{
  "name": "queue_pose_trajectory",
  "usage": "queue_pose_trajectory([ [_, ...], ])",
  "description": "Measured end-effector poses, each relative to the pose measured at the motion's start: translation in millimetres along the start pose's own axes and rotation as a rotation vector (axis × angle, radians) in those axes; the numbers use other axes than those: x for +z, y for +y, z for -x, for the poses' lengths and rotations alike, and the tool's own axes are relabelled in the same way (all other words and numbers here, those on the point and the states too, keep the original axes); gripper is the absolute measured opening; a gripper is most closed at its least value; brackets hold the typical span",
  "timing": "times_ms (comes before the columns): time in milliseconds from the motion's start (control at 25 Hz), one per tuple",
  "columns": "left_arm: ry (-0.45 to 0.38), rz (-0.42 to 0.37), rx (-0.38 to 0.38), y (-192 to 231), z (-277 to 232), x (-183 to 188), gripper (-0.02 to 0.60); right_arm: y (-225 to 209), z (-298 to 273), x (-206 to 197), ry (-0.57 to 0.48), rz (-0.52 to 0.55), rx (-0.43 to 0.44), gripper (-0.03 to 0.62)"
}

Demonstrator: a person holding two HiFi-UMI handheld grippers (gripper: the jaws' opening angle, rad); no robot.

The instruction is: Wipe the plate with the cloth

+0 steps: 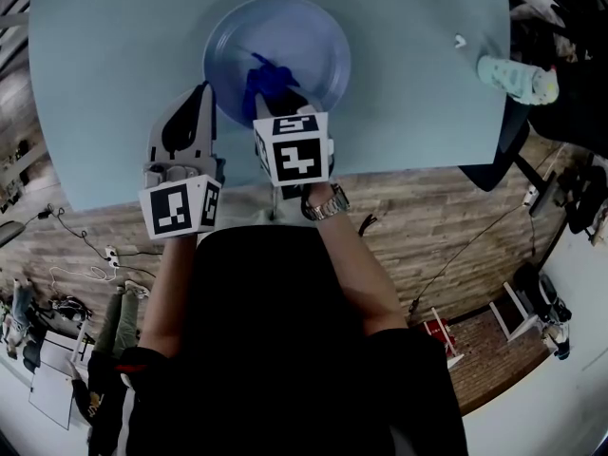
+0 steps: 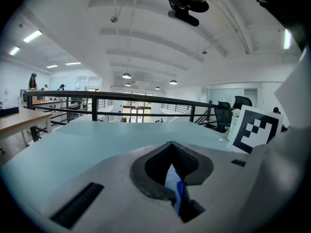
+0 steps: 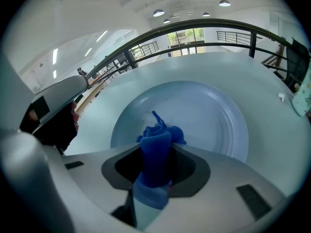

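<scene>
A pale blue plate lies on the light blue table, near its front edge. My right gripper is shut on a rolled blue cloth, whose free end rests on the plate's near side. In the right gripper view the cloth stands out between the jaws over the plate. My left gripper sits at the plate's left rim. In the left gripper view its jaws are closed on a thin pale sliver, apparently the plate's rim.
A pale mint and white object lies at the table's right edge, a small white scrap near it. A black chair stands beside the table on the right. The table's front edge runs just under both grippers.
</scene>
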State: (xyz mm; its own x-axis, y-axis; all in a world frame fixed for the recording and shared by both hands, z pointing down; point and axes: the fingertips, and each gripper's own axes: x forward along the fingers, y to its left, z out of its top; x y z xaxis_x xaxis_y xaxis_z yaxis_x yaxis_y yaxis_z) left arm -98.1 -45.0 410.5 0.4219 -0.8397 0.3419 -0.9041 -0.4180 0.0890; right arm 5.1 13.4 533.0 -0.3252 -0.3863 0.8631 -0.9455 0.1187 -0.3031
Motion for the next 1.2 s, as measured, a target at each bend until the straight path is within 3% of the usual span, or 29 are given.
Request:
queue_pose_trajectory([
  [1200,0.005,-0.010,-0.037,-24,-23,8,0.000,-70,20,9,0.023,-0.040,-0.129,0.120],
])
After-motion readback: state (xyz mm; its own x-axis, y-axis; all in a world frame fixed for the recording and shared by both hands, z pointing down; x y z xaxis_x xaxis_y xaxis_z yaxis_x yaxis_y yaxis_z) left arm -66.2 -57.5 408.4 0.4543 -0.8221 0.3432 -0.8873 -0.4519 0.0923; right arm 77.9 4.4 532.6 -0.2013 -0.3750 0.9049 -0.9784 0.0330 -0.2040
